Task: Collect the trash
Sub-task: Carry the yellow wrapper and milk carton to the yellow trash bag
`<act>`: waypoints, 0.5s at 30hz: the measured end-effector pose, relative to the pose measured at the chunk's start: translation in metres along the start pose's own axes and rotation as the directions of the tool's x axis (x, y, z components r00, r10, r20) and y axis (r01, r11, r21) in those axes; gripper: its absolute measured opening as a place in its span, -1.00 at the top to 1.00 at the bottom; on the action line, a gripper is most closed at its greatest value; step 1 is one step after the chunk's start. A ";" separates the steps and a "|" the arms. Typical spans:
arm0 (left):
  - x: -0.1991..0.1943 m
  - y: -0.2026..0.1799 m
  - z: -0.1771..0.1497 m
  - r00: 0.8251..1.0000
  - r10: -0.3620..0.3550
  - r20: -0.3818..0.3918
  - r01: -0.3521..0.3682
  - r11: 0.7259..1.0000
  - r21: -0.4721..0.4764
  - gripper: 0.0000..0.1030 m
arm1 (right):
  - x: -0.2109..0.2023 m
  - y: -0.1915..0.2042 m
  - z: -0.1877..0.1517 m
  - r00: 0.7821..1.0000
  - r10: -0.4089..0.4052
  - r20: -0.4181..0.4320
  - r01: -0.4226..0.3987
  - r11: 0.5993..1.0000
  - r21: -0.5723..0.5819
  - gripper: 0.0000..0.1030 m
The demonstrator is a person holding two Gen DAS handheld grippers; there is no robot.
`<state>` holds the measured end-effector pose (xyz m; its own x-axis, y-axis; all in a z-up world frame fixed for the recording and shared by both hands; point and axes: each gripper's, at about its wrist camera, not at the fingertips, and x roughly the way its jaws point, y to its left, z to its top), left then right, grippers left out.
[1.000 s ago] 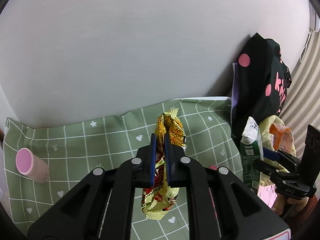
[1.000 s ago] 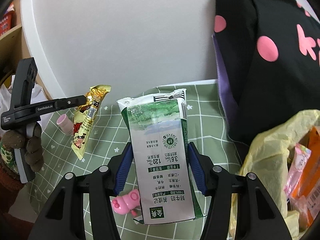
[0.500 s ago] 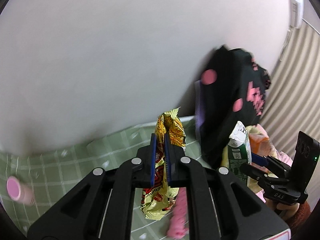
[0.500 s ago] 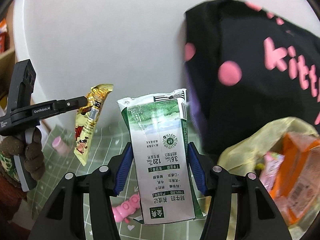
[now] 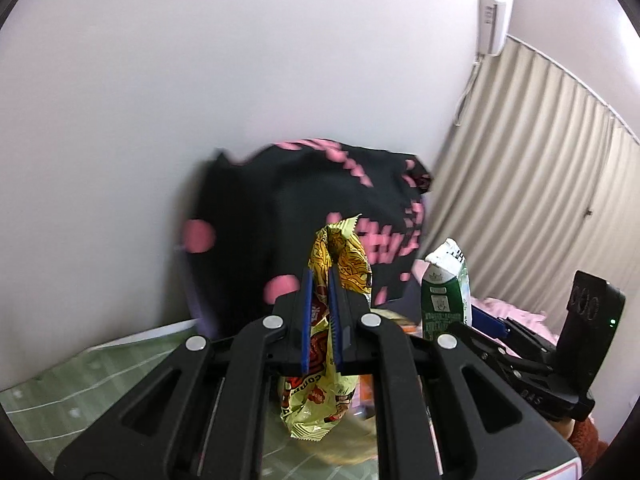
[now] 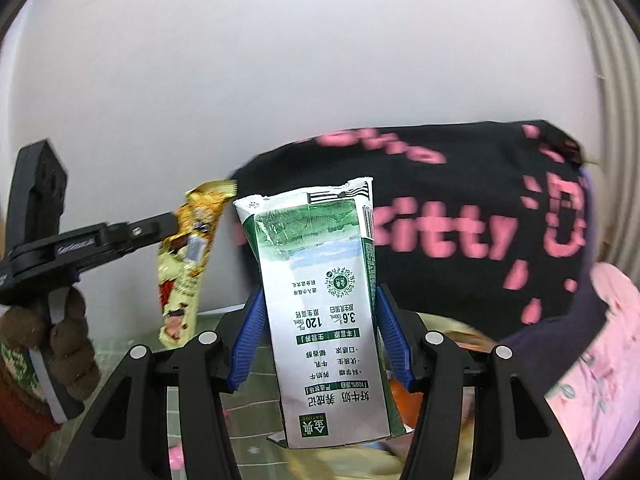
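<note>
a: in the left wrist view, the left gripper (image 5: 320, 320) has its jaws pinching the yellow snack wrapper (image 5: 320, 380), which hangs crinkled and glossy, lifted off the green checked surface (image 5: 80, 380). off to the right the milk carton (image 5: 446, 296) shows in the other gripper.

b: so this is the carrying step?

a: i'd judge so. both pieces are picked up and need a place to go (a yellowish bag edge (image 5: 340, 452) shows blurred below, though i can't tell its mouth).

b: and the right wrist view?

a: the right gripper (image 6: 320, 344) has its jaws set wide, clamped on the carton's flat sides; the carton (image 6: 324, 320) is stiff printed card, upright, its top torn open. the wrapper (image 6: 188, 264) dangles at left from the other gripper, held by a person's hand (image 6: 60, 344) in a brown glove. behind hangs a soft black cloth with pink lettering (image 6: 460, 232).

b: next move?

a: probably lowering each piece over the bag before letting go; the limp wrapper may cling to the pads.
</note>
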<state>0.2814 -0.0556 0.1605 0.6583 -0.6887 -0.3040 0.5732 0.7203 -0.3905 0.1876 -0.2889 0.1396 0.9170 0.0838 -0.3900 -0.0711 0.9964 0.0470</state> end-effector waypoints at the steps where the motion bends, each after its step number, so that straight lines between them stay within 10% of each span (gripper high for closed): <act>1: 0.007 -0.007 -0.001 1.000 -0.018 -0.004 0.018 1.000 0.005 0.85 | -0.007 -0.014 -0.001 1.000 -0.028 0.008 0.027 0.999 0.027 0.00; 15: 0.097 -0.044 -0.021 0.986 -0.113 -0.120 0.117 0.993 0.027 0.85 | 0.003 -0.098 -0.012 0.993 -0.117 -0.005 0.116 0.980 0.161 0.00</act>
<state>0.3098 -0.1552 0.1304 0.5260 -0.7708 -0.3595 0.6592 0.6366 -0.4003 0.1925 -0.3860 0.1226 0.9172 -0.0331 -0.3970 0.1000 0.9837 0.1491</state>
